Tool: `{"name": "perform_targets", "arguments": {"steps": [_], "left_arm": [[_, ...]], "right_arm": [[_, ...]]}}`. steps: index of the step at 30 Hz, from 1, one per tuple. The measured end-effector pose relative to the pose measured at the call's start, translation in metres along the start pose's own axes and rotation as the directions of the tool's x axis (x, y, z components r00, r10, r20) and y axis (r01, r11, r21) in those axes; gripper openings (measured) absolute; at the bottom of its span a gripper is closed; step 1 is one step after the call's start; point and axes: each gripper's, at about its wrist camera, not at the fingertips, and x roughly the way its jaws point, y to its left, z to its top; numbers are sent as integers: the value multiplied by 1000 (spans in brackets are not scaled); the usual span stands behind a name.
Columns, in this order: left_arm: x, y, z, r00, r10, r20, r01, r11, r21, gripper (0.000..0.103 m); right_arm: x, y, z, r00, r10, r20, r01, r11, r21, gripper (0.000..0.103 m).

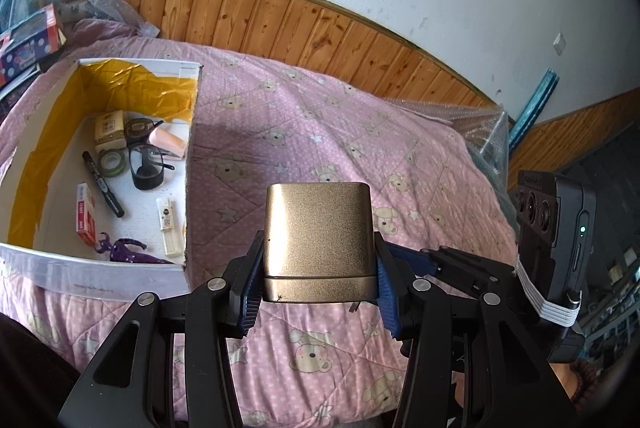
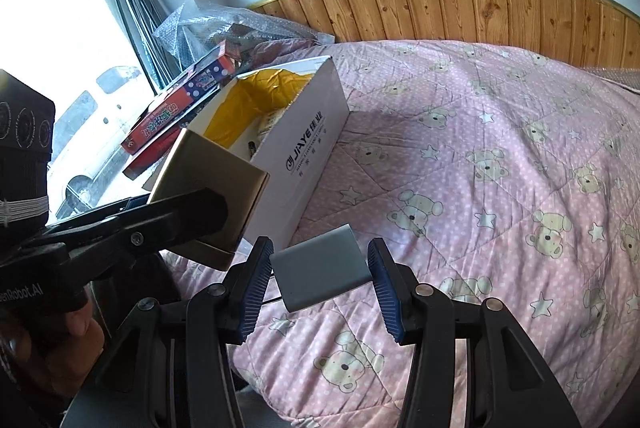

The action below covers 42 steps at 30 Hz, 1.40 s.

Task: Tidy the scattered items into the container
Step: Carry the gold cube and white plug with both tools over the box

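L gripper (image 1: 318, 280) clamped on gold box (image 1: 318, 228), held above pink quilt (image 1: 360, 156), just R of white container (image 1: 192, 164). R gripper (image 2: 320, 276) pinching grey box (image 2: 320, 270), tilted, off quilt, near container's printed side. Container on quilt w/ marker (image 1: 102, 184), glasses (image 1: 146, 164), tape roll (image 1: 113, 164) inside.

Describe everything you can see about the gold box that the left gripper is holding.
The gold metallic box is squarish with rounded corners and a fine speckled, matte sheen. A seam near its lower end splits it into a tall section and a narrow band, suggesting a lid and base. The left gripper clamps it by that lower end, blue ribbed pads pressing both sides. It stands up out of the jaws, lifted clear of the pink bear-print quilt, just right of the white cardboard box. From the right wrist it looks shadowed.
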Motion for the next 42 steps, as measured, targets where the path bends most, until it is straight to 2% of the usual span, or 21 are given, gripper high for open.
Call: {"name": "perform_targets", "arguments": {"steps": [14,30,42], "left_arm": [[-45,33,19,995,0,100,7,998,-64,50],[-80,102,33,981,104,164,-77,984,-162,50],[-91,142,55,973,145,178,-113,977,-182,50]], "right_arm": [[1,47,31,999,37,36,-33,994,-105,51],[24,90,54,996,86,21,-81,980,-184,51],[51,118,72,993,114,-1,-111,965,-238,50]]}}
